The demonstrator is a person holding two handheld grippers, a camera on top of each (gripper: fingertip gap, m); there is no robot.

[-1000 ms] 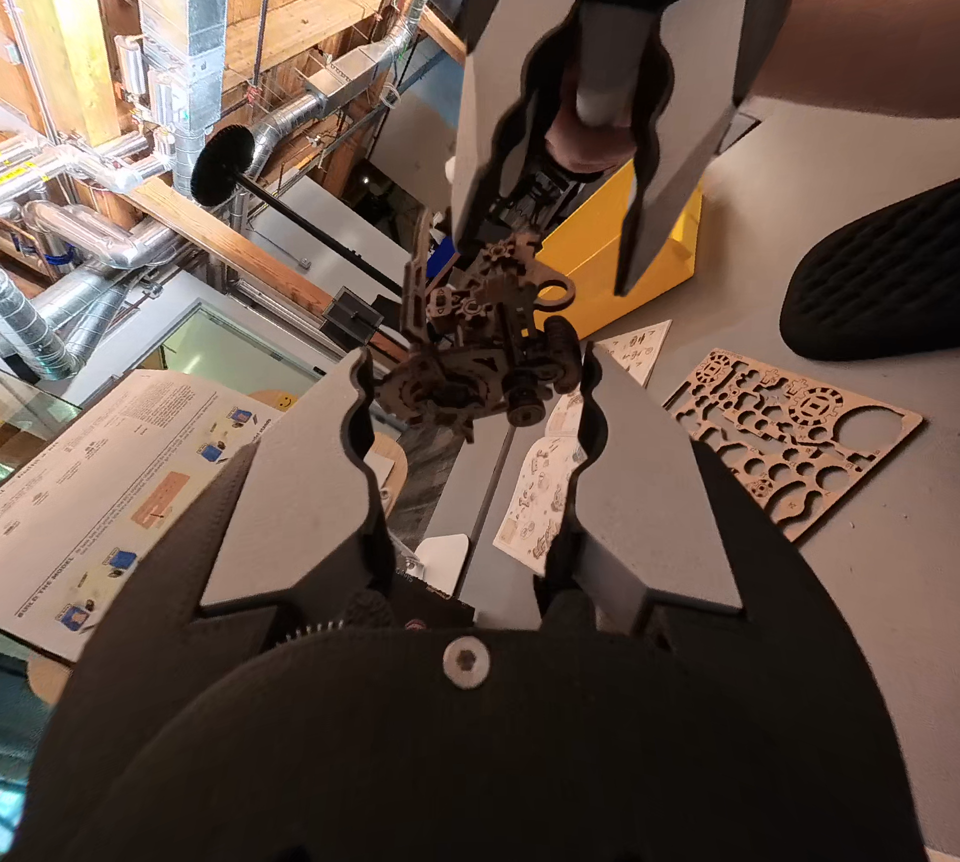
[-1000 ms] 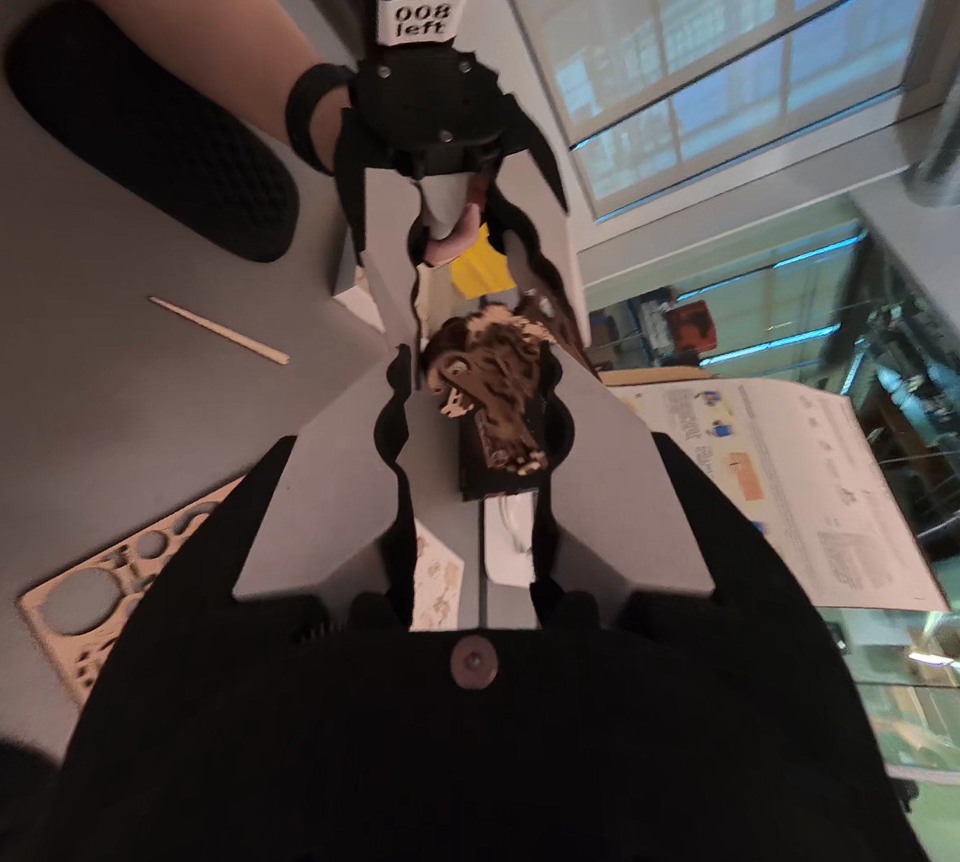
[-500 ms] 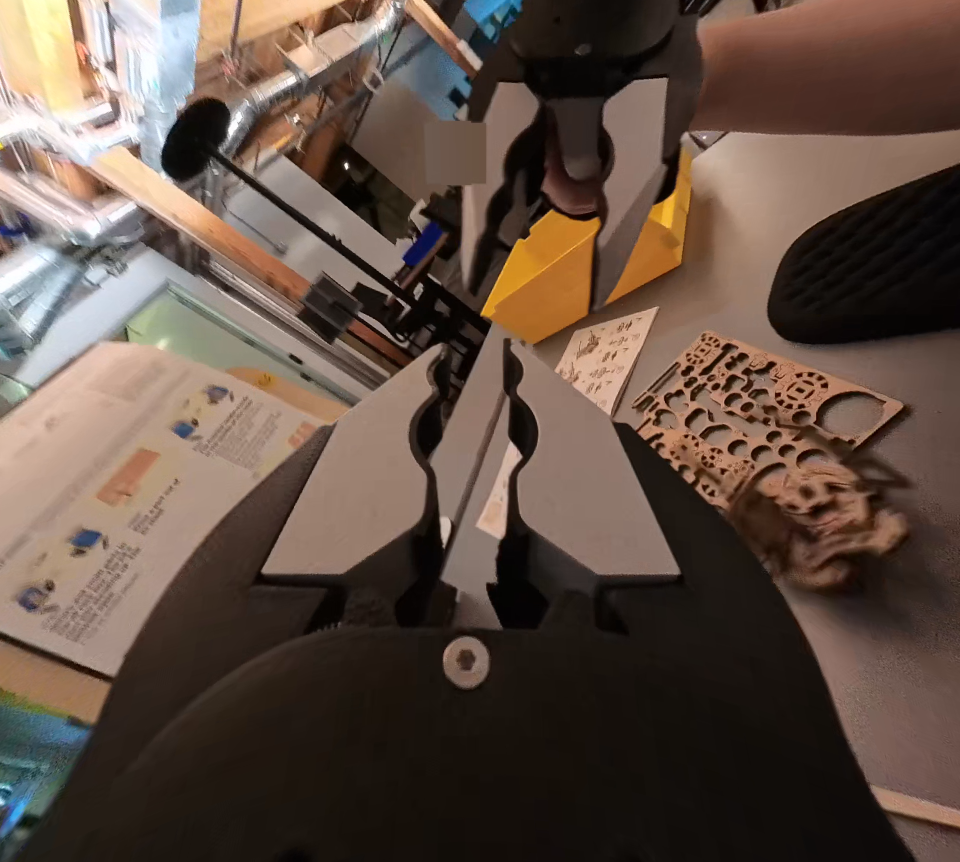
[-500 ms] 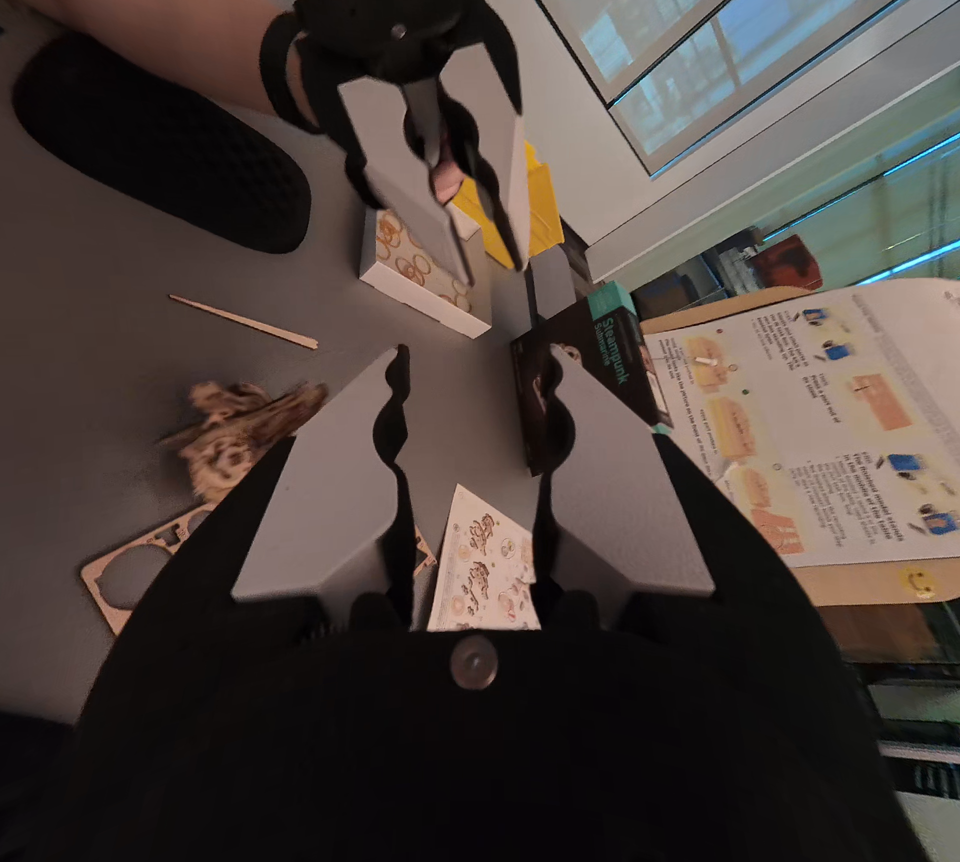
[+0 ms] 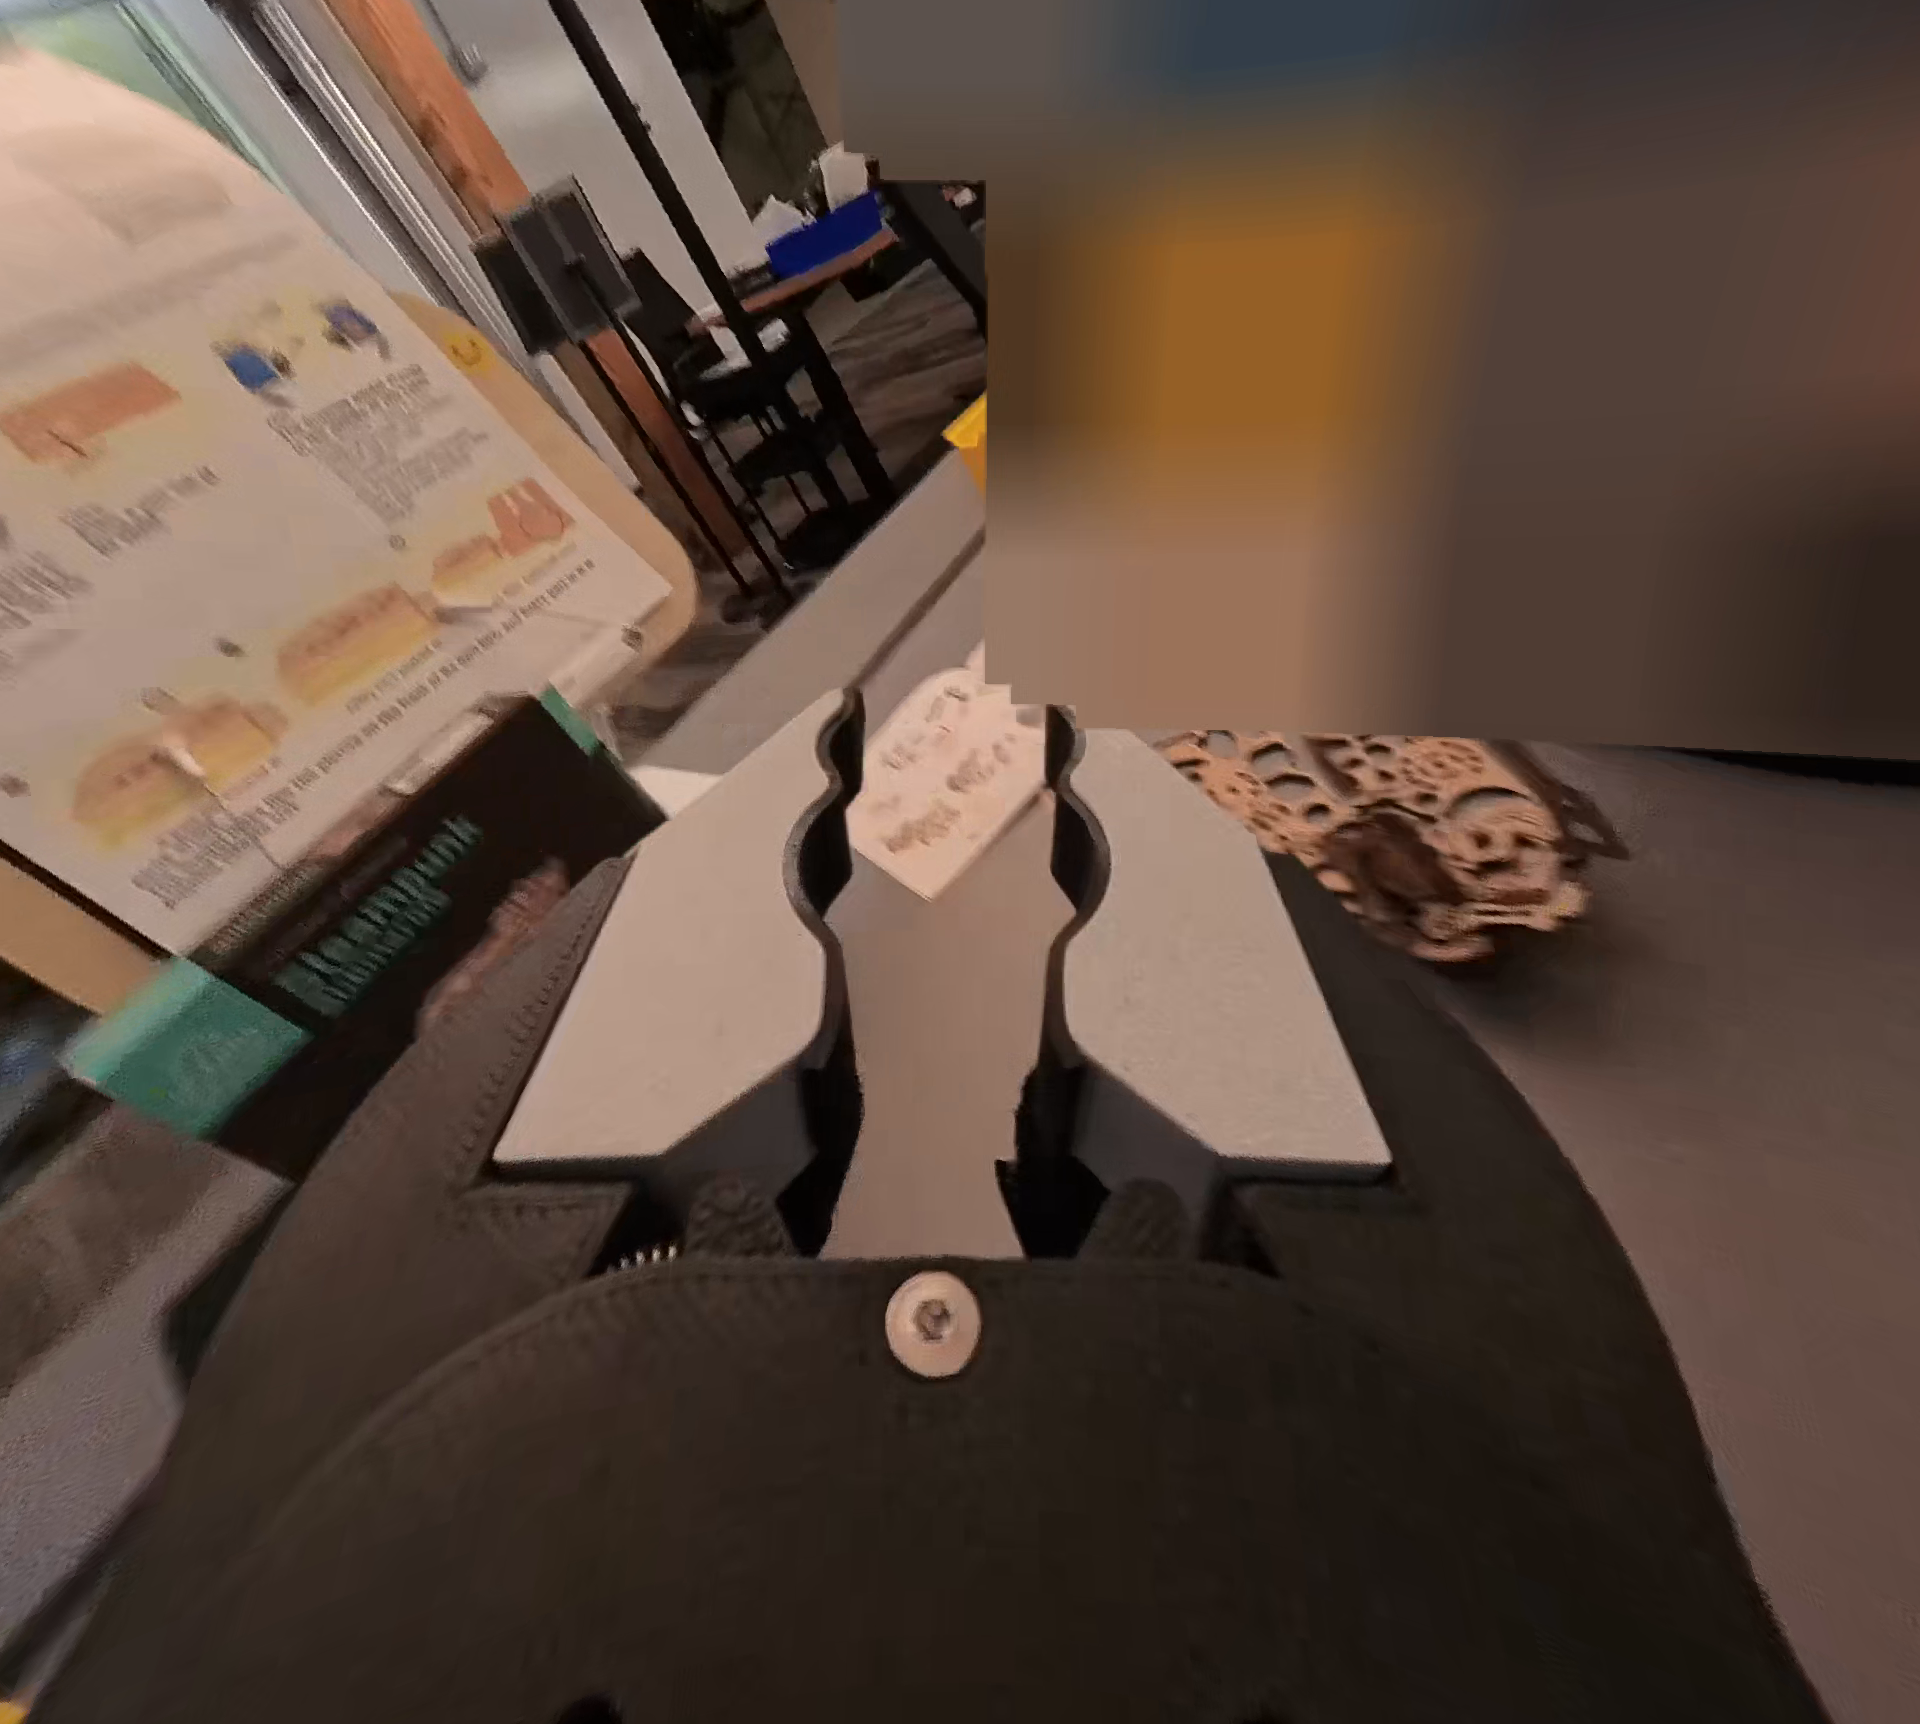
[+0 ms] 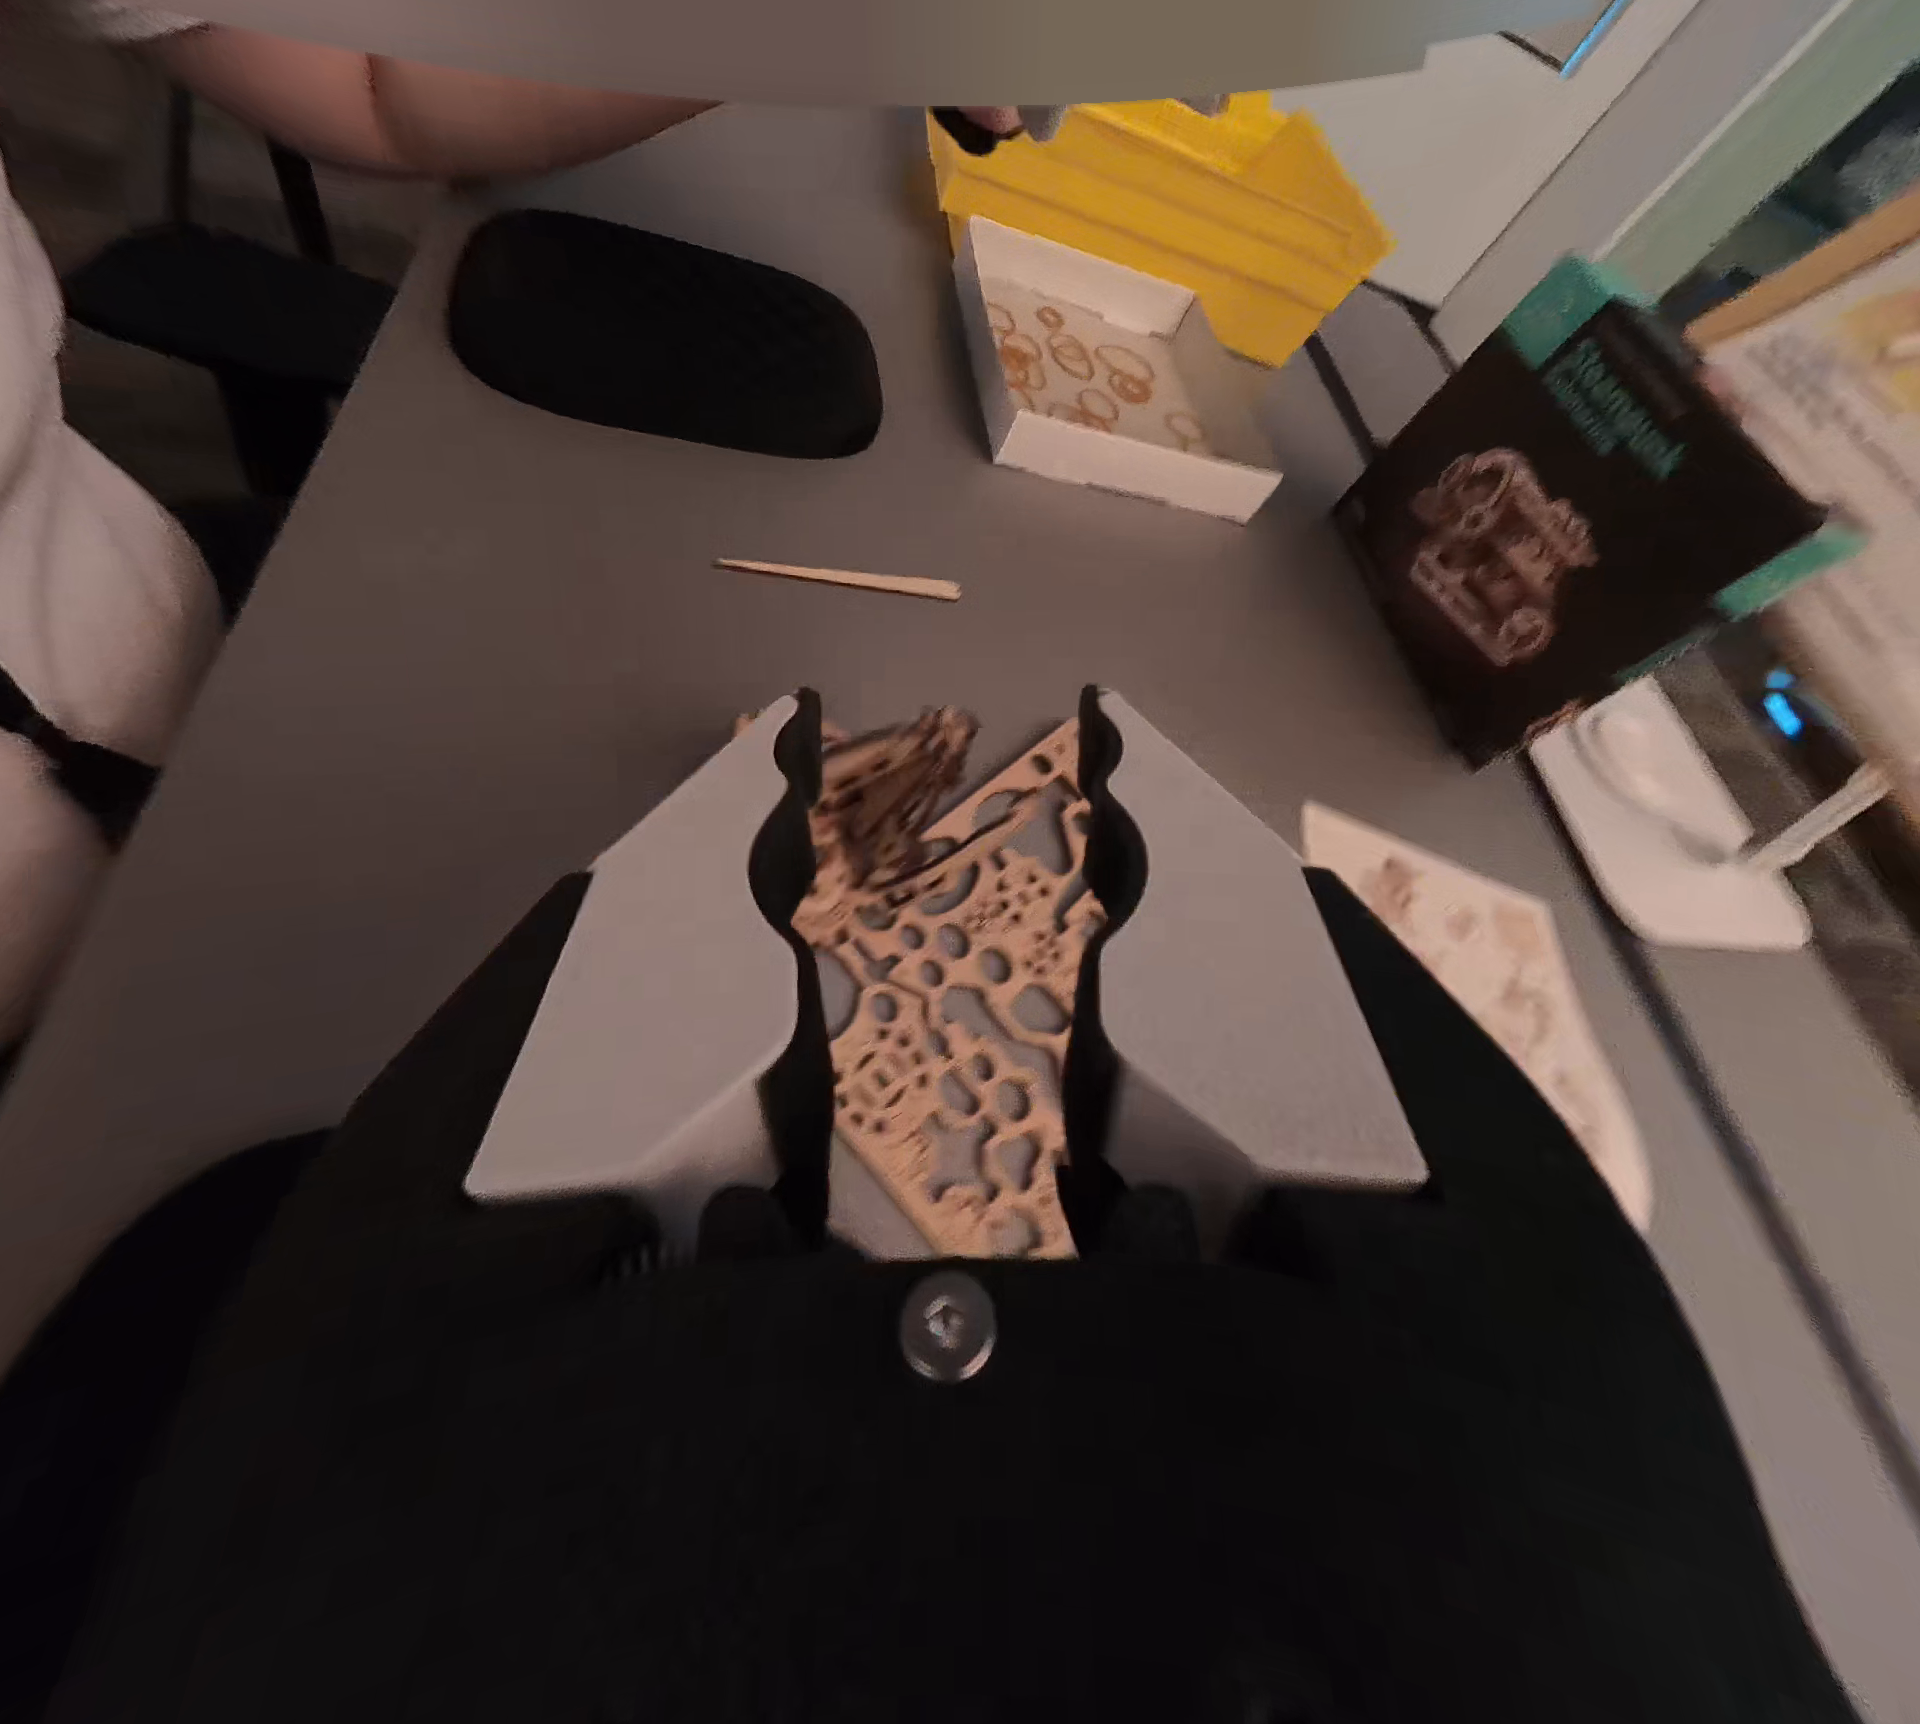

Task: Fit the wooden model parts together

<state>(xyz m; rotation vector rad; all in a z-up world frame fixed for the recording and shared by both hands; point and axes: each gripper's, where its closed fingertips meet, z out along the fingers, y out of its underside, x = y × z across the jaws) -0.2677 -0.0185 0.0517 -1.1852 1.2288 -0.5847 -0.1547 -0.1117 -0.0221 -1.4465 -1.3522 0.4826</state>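
With my left gripper and right gripper both spread and empty, I see the dark-and-tan assembled wooden model lying on the grey counter against the pale punched-out wooden parts sheet, so I'd lower the right gripper slowly and pinch its sturdier frame, not the gears.

Printed writing stands on four things, all too blurred to read: the instruction poster far left, the dark teal-edged box at right, and two paper sheets on the grey table.
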